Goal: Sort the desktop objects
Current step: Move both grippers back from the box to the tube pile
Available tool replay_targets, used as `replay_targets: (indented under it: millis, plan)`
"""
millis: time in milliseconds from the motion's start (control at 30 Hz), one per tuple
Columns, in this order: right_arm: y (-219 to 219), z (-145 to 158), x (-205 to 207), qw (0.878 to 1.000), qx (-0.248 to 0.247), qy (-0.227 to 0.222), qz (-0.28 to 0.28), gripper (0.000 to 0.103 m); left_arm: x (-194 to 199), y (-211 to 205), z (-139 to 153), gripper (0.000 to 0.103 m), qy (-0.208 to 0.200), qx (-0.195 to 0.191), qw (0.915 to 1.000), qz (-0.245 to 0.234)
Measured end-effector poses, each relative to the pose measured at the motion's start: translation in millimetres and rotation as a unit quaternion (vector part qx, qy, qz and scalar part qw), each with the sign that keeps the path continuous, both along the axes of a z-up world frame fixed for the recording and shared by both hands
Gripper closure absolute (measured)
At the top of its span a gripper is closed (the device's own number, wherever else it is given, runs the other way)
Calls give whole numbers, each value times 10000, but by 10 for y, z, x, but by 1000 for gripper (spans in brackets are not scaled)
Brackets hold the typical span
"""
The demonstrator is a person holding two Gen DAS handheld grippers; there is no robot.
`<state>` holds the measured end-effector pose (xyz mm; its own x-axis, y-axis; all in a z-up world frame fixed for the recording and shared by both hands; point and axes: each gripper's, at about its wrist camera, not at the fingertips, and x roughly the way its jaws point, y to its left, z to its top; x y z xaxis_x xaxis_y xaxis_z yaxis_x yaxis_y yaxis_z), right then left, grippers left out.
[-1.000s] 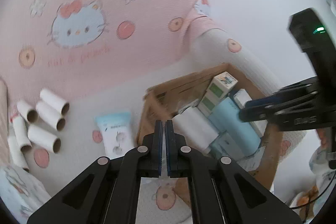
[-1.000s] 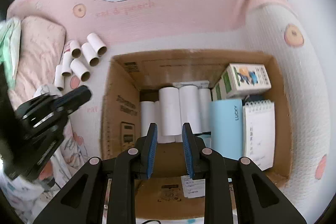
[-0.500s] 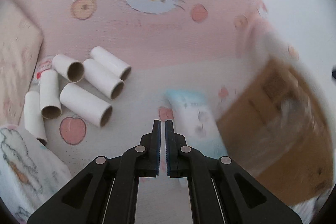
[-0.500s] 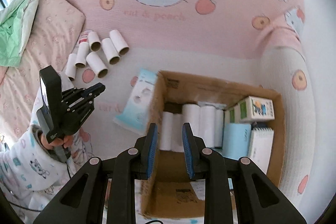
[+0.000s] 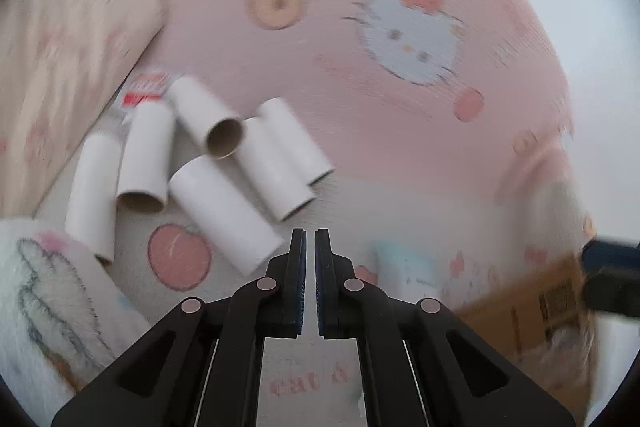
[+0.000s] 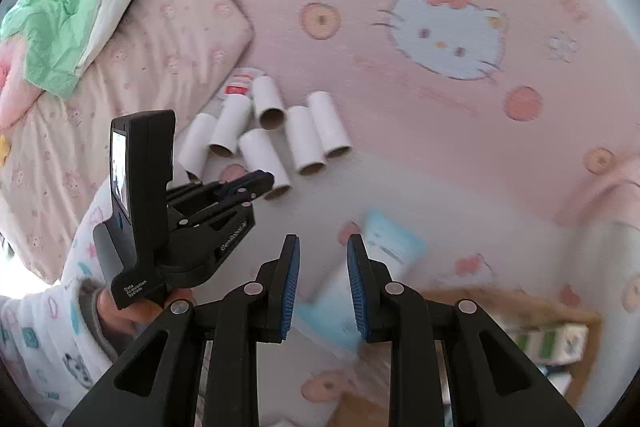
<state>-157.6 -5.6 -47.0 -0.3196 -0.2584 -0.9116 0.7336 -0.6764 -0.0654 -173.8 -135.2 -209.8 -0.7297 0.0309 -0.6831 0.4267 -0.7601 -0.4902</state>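
Several white cardboard tubes lie in a loose heap on the pink cartoon-cat bedsheet. My left gripper is shut with nothing in it, its tips just right of the nearest tube; the right wrist view shows it held in a hand, pointing at the heap. A light blue soft pack lies flat between the tubes and a cardboard box. My right gripper hovers above the pack, its jaws slightly apart and empty.
A small red-and-white tube lies behind the heap. A pink pillow with a green cloth on it fills the left. The box holds small cartons. A sleeve in a printed fleece is at lower left.
Both views have swung away from the box towards the tubes. The left gripper has dropped and rolled and now sits close to the nearest tube. The box has slid to the lower right edge.
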Motion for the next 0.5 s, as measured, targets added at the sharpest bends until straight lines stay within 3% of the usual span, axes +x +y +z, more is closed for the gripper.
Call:
replay_targets:
  millis: [100,200,233,300,333,400,500]
  plan:
    - [-58,-181,-224,9973,-361,-553,-327,82,4,-167,-136,101,-101,534,9980,338]
    - [-75,-309,-394,9936,-629,-735,-591,82,16,-209,-137,100,-17,616,9972,413]
    - [-90,-340,-418,9934,-687,-709,-577,82,11,-211,-136,96,-9,610,9973,413]
    - [-135,-420,-447,9939,-788,-579,-508,82,-32,-222,-165,77,-61,653,9968,454]
    - [-156,-457,-455,9943,-803,-501,-488,82,-66,-241,-188,60,-95,770,9960,453]
    - [-212,-554,-468,9958,-770,-330,-372,82,-129,-308,-220,57,-73,1046,9929,562]
    - [-283,-726,-506,9972,-614,-286,-319,82,-197,-406,-205,55,-181,951,9915,870]
